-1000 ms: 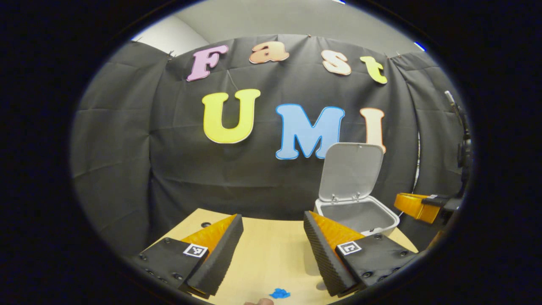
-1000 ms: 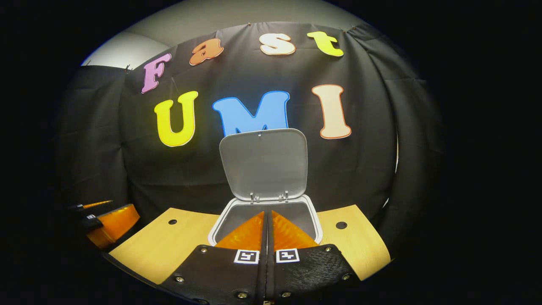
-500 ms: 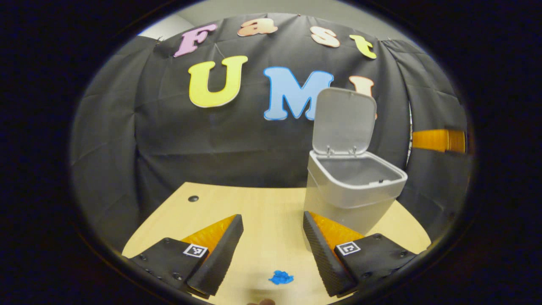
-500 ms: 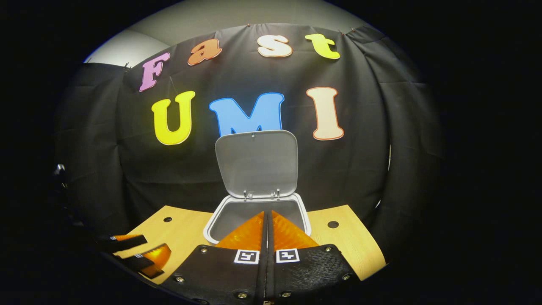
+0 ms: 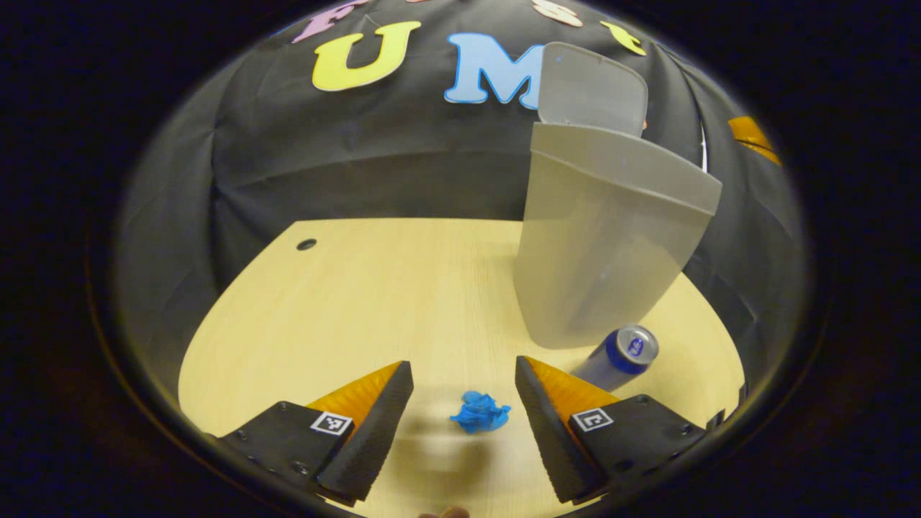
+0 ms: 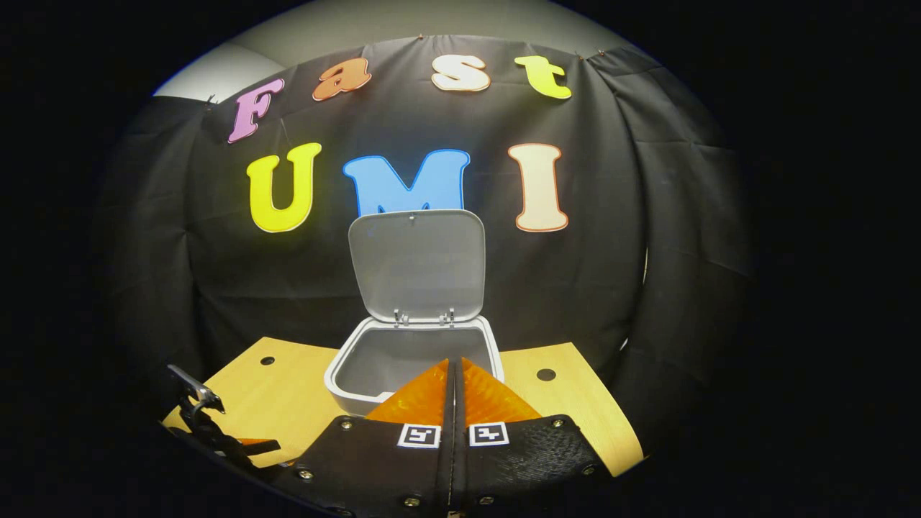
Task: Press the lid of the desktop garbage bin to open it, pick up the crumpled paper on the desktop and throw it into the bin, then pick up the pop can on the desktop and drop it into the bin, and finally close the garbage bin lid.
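Note:
In the left gripper view a small blue crumpled paper [image 5: 480, 412] lies on the wooden desktop [image 5: 374, 288], just ahead of and between the fingers of my left gripper [image 5: 464, 388], which is open and low over the desk. A blue pop can [image 5: 617, 356] stands at the foot of the grey bin [image 5: 604, 244], right of the paper. The bin's lid [image 5: 591, 88] stands upright, open. In the right gripper view my right gripper [image 6: 455, 370] is shut with nothing in it, hovering in front of and above the open bin [image 6: 345, 392] with its raised lid [image 6: 417, 266].
The desktop [image 6: 575, 403] has a small round hole on each side [image 6: 545, 375] [image 6: 268, 360]; the left one also shows in the left gripper view as a hole [image 5: 306, 244]. Black cloth closes in the back. Part of the left gripper's body [image 6: 209, 432] shows low left in the right gripper view.
My left gripper has dropped toward the desk and tilted down, bringing the blue paper between its fingers and the can into sight. My right gripper has drawn back slightly from the bin, still shut.

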`<state>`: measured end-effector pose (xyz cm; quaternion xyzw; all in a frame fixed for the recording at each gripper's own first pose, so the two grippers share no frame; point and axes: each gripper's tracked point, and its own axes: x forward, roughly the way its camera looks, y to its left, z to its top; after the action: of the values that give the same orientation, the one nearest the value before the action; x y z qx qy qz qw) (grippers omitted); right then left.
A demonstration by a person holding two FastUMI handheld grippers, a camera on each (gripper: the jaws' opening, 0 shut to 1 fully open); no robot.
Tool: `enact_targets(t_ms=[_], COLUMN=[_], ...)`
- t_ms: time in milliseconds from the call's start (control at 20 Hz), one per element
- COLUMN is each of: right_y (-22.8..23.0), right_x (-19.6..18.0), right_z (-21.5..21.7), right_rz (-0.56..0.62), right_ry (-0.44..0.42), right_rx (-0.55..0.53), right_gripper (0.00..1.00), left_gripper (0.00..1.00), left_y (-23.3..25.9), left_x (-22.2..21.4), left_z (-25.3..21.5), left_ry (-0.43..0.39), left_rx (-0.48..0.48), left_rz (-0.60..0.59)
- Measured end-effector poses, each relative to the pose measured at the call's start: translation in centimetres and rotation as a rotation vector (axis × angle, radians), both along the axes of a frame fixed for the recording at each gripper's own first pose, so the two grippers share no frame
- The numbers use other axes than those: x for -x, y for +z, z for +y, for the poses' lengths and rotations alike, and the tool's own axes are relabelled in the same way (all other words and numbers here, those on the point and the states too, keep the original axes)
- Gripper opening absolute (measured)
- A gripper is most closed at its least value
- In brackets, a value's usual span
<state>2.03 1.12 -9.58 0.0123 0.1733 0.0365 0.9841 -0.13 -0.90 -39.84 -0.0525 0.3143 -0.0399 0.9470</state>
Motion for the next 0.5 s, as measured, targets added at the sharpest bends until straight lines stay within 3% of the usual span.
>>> enact_targets(t_ms=[300, 500], right_y=[-0.7, -1.3], right_x=[0.6, 1.1], right_z=[-1.2, -1.9], right_rz=[0.023, 0.043], right_ry=[-0.024, -0.04], right_rx=[0.013, 0.017], right_gripper=[0.0, 0.01], left_gripper=[0.95, 0.95], left_y=[-5.6, -6.9], left_x=[0.2, -0.2], left_z=[-0.5, -0.2], left_ry=[-0.012, -0.011], left_rx=[0.016, 0.023], left_rz=[0.113, 0.152])
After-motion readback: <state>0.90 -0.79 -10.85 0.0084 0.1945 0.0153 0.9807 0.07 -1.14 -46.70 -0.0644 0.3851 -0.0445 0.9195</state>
